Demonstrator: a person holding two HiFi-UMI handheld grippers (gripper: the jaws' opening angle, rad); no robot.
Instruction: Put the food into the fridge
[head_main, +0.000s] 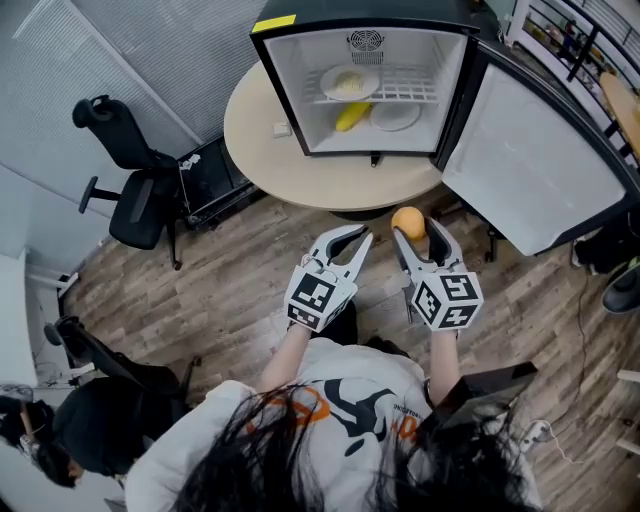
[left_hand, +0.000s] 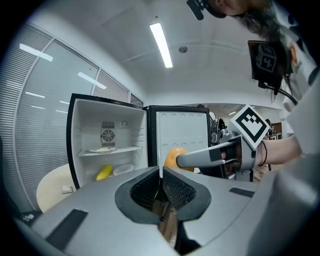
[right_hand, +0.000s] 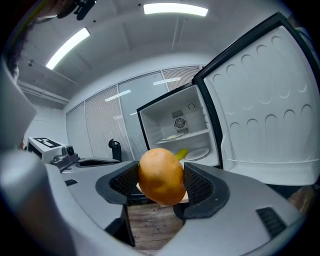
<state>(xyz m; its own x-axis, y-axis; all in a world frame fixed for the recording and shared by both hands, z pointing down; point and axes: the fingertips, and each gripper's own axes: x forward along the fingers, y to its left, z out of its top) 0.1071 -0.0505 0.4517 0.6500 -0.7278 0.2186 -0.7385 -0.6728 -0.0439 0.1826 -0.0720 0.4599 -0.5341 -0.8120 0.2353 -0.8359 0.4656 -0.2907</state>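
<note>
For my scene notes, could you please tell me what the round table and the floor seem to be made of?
Table: smooth, matte beige top, evenly coloured, probably laminate or painted board. Floor: grey-brown planks with grain and seams; real wood or wood-look vinyl, I cannot tell.
</note>
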